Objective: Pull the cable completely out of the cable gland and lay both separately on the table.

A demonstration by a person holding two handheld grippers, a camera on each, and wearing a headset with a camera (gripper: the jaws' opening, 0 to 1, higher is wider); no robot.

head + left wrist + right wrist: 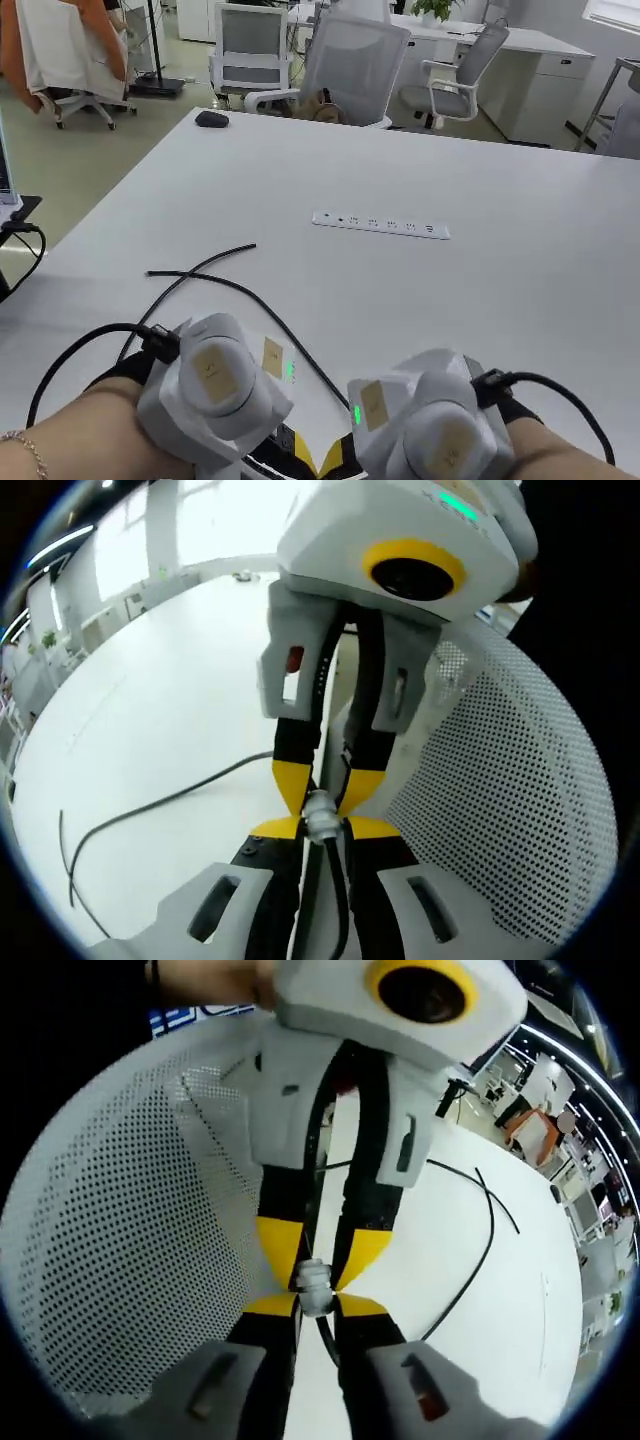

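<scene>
white table (420,180), left gripper (322,830) and right gripper (315,1306) tight on cable gland (320,810)

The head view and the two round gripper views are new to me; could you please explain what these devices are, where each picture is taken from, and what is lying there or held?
There is no robot here: a person holds a two-fingered gripper in each hand. The head view comes from a headset camera looking down at the white workbench. Each round picture comes from a camera riding on one gripper. It looks along that gripper's own fingers, which rise from the bottom, while the other gripper reaches in from the top. The left gripper and the right gripper meet tip to tip. Both appear shut on a small pale grey cable gland with a thin black cable through it. The cable trails across the workbench, where a long white power strip also lies.
</scene>
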